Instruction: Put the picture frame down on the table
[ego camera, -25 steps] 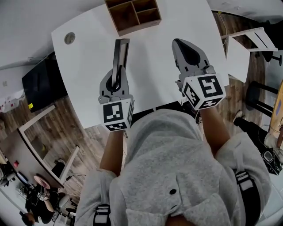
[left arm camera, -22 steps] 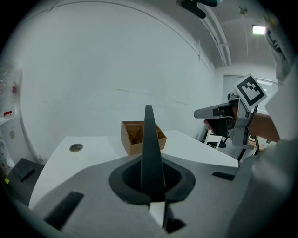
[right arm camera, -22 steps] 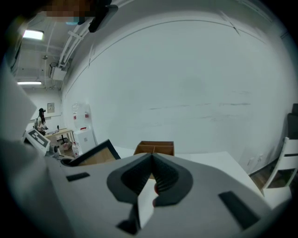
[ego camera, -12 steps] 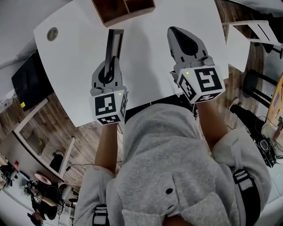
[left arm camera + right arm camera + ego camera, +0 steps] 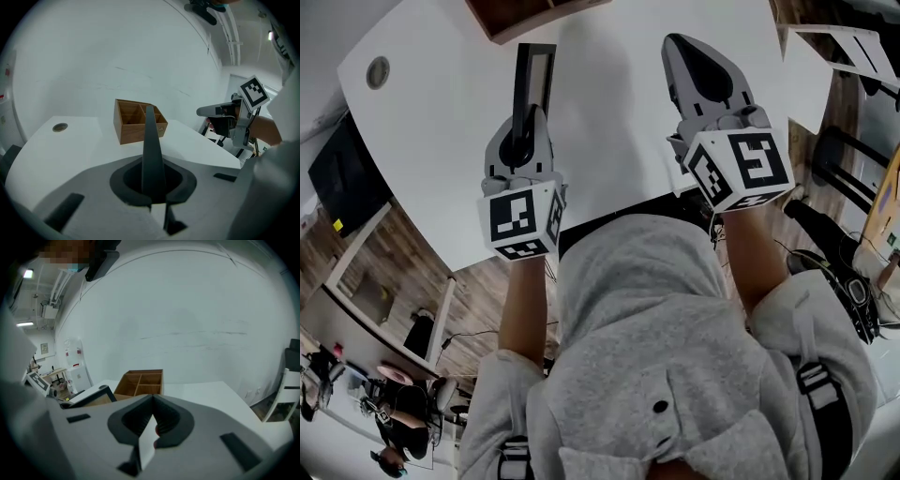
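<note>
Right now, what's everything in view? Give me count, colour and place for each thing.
Table: one, white, under both claws.
Wooden box: one, brown, with compartments, at the table's far edge.
Picture frame: one, dark, upright, in the left claw over the table.
Round cable port: one, grey, in the table's left corner.
Dark panel: one, black, beside the table's left side.
Floor: brown wood planks.
Hoodie: one, grey, on the person.
Left claw: grey, shut on the picture frame.
Right claw: grey, shut, empty, over the table's right side.
</note>
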Demonstrator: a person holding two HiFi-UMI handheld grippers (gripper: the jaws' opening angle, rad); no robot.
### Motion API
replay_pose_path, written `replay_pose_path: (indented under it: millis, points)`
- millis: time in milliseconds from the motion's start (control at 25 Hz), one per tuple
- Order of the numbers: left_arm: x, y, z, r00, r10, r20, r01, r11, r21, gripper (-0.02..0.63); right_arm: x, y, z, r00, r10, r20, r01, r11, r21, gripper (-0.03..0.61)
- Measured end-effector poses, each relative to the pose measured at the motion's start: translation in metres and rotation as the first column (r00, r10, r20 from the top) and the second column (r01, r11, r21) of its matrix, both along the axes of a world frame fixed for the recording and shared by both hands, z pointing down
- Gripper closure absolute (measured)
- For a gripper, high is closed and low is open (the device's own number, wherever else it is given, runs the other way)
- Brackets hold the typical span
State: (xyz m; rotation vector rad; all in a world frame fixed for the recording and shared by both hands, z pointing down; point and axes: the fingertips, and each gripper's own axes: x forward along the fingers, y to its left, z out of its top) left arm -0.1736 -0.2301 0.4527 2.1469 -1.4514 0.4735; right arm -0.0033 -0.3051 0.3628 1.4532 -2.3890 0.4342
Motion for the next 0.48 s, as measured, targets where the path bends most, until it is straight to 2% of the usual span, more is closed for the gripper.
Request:
replay_pose_path:
  millis: [480]
  points:
    - [0.000,-0.006,0.024,0.997,-0.048,-0.066,0.044,0.997,-0.063,0.588,0.004,-0.012,0.018,1.000,-0.016,0.007,0.016,0.999,-0.034,0.554]
